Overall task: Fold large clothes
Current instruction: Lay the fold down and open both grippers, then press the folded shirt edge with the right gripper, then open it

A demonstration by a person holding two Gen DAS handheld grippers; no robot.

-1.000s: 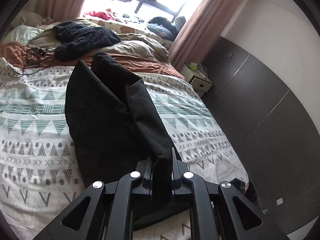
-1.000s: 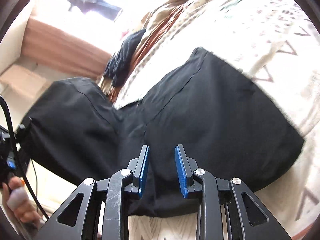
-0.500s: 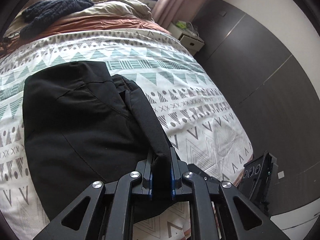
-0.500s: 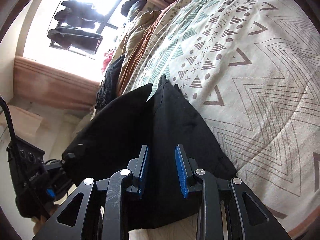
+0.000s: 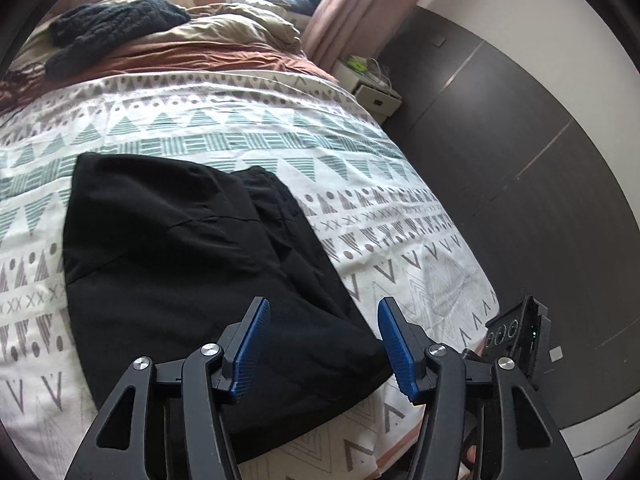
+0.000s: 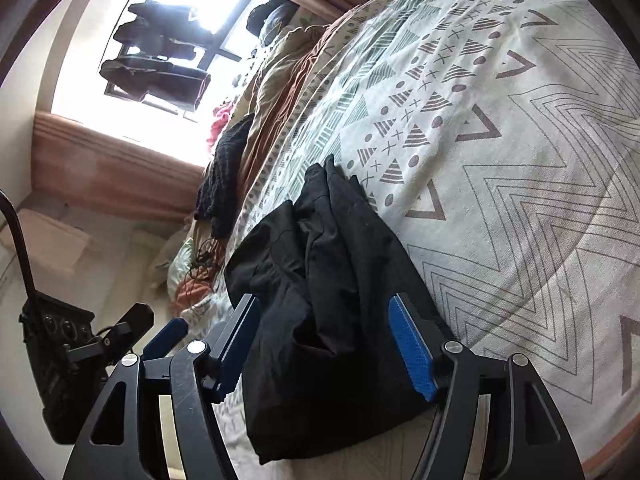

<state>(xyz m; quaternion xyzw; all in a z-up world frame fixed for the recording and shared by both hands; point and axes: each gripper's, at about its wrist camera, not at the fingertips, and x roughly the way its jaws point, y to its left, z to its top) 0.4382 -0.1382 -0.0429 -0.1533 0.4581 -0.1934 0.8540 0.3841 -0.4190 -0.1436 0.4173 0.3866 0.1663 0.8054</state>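
Observation:
A black garment (image 5: pixel 192 264) lies folded flat on the patterned bedspread (image 5: pixel 280 136), near the bed's foot. My left gripper (image 5: pixel 322 320) is open and empty, just above the garment's near right corner. In the right wrist view the same garment (image 6: pixel 336 280) lies in layered folds on the bedspread (image 6: pixel 500 160). My right gripper (image 6: pixel 324 324) is open and empty over the garment's near edge. The left gripper's blue pad (image 6: pixel 166 338) shows at the left of that view.
A dark knitted item (image 5: pixel 108 28) and rumpled brown and beige bedding (image 5: pixel 208 48) lie at the head of the bed. A white nightstand (image 5: pixel 372 88) stands by the pink curtain (image 5: pixel 352 4). A dark wardrobe wall (image 5: pixel 520 160) runs along the bed's right side.
My left gripper let go of the black garment and opened wide. My right gripper opened wide too. The garment now lies flat on the bed instead of hanging lifted.

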